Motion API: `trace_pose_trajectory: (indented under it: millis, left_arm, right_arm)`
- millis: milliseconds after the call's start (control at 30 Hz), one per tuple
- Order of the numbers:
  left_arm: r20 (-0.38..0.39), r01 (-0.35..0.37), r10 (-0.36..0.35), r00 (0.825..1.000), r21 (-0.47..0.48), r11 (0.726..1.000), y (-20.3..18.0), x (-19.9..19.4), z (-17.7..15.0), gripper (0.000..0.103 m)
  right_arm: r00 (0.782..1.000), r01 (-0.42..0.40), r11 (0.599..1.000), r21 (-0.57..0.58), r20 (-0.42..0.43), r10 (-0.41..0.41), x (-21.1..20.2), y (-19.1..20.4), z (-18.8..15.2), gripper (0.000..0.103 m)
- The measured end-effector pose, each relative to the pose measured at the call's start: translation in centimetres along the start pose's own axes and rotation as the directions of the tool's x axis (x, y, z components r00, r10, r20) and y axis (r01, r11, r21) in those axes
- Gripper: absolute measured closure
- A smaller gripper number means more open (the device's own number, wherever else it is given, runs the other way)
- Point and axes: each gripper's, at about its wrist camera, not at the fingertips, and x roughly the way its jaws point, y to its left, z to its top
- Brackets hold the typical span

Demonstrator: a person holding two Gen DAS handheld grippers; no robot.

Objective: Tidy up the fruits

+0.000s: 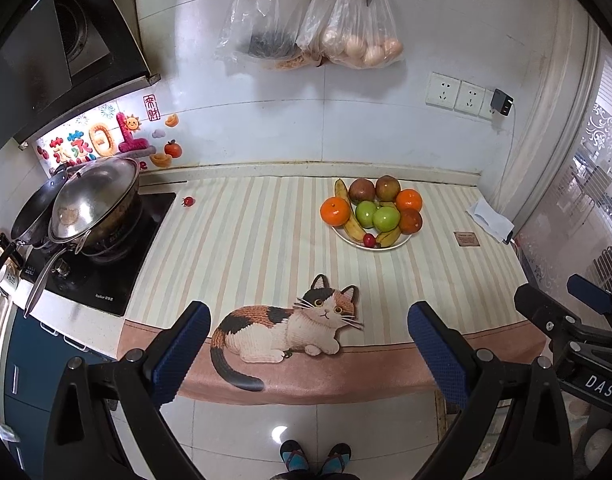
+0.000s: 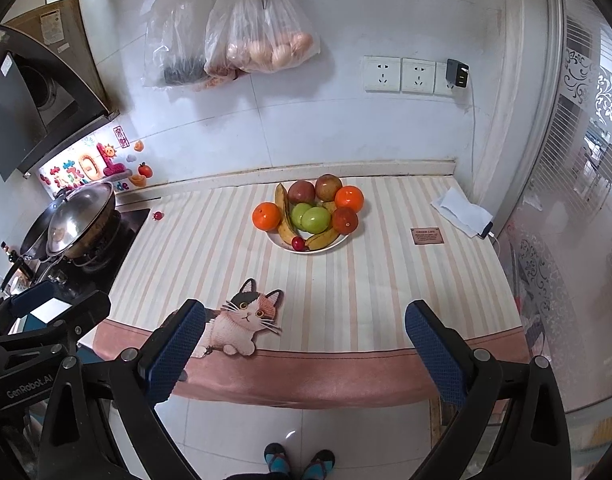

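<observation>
A kitchen surface (image 1: 266, 240) covered by a striped cloth with a cat motif (image 1: 290, 326) runs along a white tiled wall. On its far right part stands a white plate (image 1: 402, 242) piled with fruit: two oranges (image 1: 336, 211), two green apples (image 1: 383, 218), two dull red apples (image 1: 362, 190), a reddish-brown fruit (image 1: 411, 221), bananas (image 1: 348, 210) and a small red fruit (image 1: 369, 240) at the near rim. A second small red fruit (image 1: 188, 201) lies alone on the cloth at far left, just beside the stove (image 1: 106, 276).

The left gripper (image 1: 308, 344) hovers over the near edge, jaws spread wide, holding nothing. The right gripper (image 2: 306, 340) is likewise wide apart and empty.

Legible text: "DAS" on the right gripper body, "GenRobot.A" on the left.
</observation>
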Motion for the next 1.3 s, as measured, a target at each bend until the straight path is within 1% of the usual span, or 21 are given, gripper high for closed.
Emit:
trace_pose_trajectory:
  millis: [400,1300]
  left_arm:
    - [-0.002,0.002,-0.002,1.0,0.001,1.0,0.08,0.3,0.12,0.002]
    - [0.0,0.0,0.0,1.0,0.007,1.0,0.03,0.41,0.69,0.002]
  right_arm:
    - [1.0,-0.003,1.0,0.003,-0.005,0.003,0.54,-0.12,-0.1,0.001]
    - [1.0,-0.007,1.0,0.007,0.004,0.007,0.29,0.16,0.14,0.001]
